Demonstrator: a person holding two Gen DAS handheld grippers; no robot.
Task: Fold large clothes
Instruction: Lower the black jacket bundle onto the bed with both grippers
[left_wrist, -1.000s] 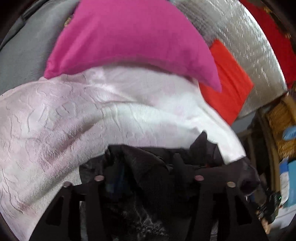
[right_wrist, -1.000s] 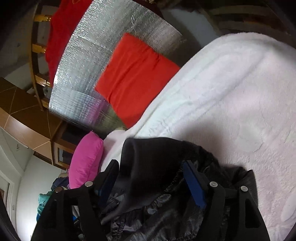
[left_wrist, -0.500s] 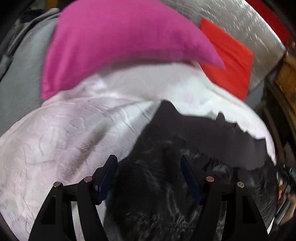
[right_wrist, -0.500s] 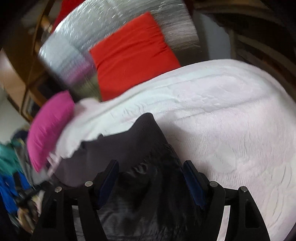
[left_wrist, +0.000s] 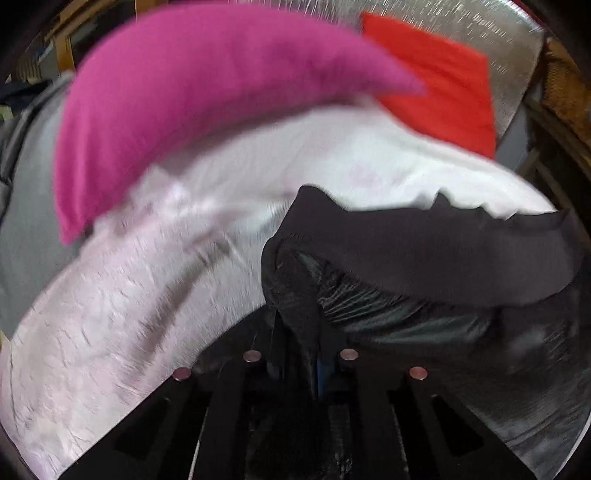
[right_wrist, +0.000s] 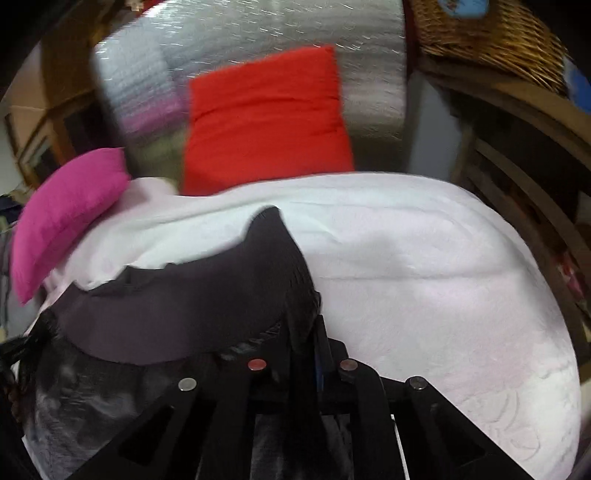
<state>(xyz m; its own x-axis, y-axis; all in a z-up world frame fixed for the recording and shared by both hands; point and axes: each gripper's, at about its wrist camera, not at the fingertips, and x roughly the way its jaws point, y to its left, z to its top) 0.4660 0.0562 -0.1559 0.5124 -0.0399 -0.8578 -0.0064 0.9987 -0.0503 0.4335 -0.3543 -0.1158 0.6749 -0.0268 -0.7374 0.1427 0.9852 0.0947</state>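
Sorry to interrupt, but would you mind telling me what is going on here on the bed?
A person is folding a black jacket on a white blanket, with a handheld gripper in each hand. The left gripper and the right gripper have both just closed their jaws, each pinching a bunch of the jacket's fabric at opposite ends of its ribbed band. The jacket lies crumpled, not yet folded. A pink pillow and a red pillow sit beyond it.

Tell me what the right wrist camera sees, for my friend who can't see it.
The right gripper is shut on a corner of the black jacket, which lies on a white blanket. Behind are a pink pillow and a red pillow.
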